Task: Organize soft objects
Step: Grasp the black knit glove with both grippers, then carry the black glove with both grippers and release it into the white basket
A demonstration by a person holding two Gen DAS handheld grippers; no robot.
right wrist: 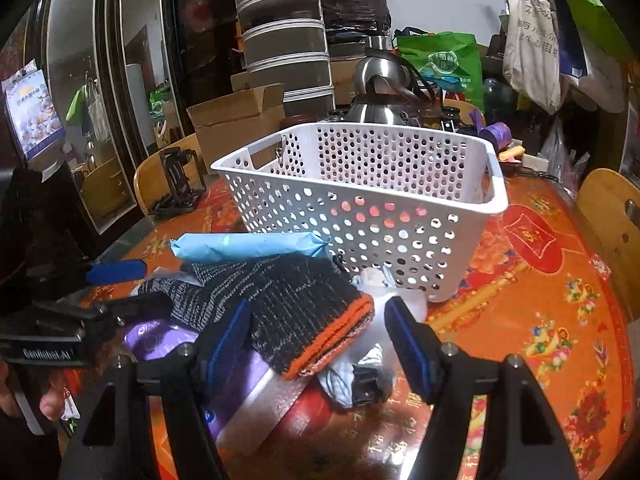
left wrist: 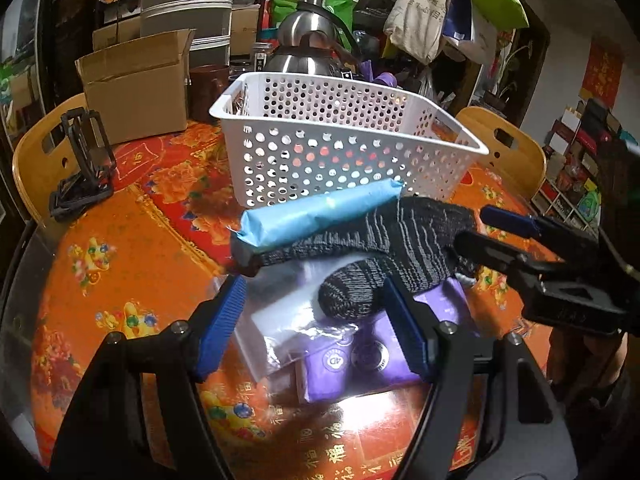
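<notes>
A dark knit glove [left wrist: 404, 236] with an orange cuff [right wrist: 332, 340] lies over a purple package [left wrist: 356, 364] wrapped in clear plastic. A light blue wrapped roll [left wrist: 320, 212] lies just behind them, against the white perforated basket [left wrist: 360, 152]. My left gripper [left wrist: 316, 316] is open and straddles a glove fingertip and the purple package without pressing on them. My right gripper [right wrist: 318, 340] is open around the cuff end, with its right pad clear of the knit. Each gripper shows in the other's view: the right gripper [left wrist: 480, 236] and the left gripper [right wrist: 132, 288].
The round table [right wrist: 540, 280] has an orange-red floral cover. A small clear bag with grey cloth [right wrist: 352, 376] lies by the cuff. A cardboard box [left wrist: 140, 84], a brown cup [left wrist: 208, 88], a steel kettle [left wrist: 308, 44] and a black folding stand [left wrist: 84, 160] stand behind. Wooden chairs [left wrist: 508, 140] ring the table.
</notes>
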